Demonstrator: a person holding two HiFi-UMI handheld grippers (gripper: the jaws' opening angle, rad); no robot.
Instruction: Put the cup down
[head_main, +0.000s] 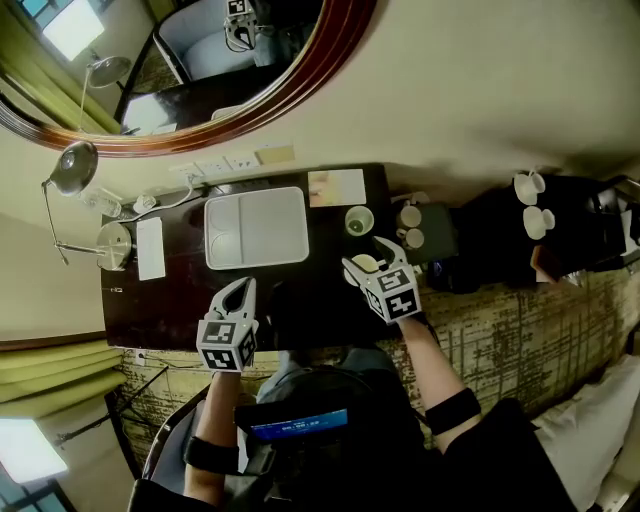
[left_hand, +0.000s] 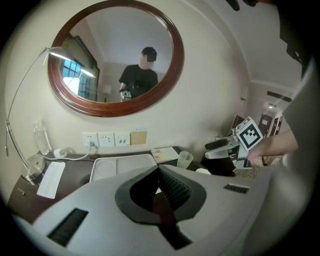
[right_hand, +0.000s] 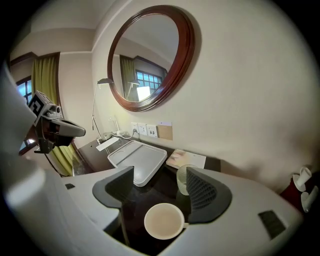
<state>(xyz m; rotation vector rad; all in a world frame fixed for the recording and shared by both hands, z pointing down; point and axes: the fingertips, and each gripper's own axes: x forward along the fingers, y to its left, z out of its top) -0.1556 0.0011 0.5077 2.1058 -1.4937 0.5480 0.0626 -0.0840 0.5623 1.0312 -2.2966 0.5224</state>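
Observation:
A white cup with a small handle stands upright on the dark desk. It sits low between the spread jaws of my right gripper, and neither pad presses on it. In the head view this cup is at the desk's front right, under the right gripper. My left gripper hovers over the desk's front left, jaws shut with nothing in them; the left gripper view shows its tips closed together.
A white tray lies mid-desk. A pale green glass and a booklet sit behind the cup. A paper, a lamp and wall sockets are at the left. More white cups stand on the side table to the right.

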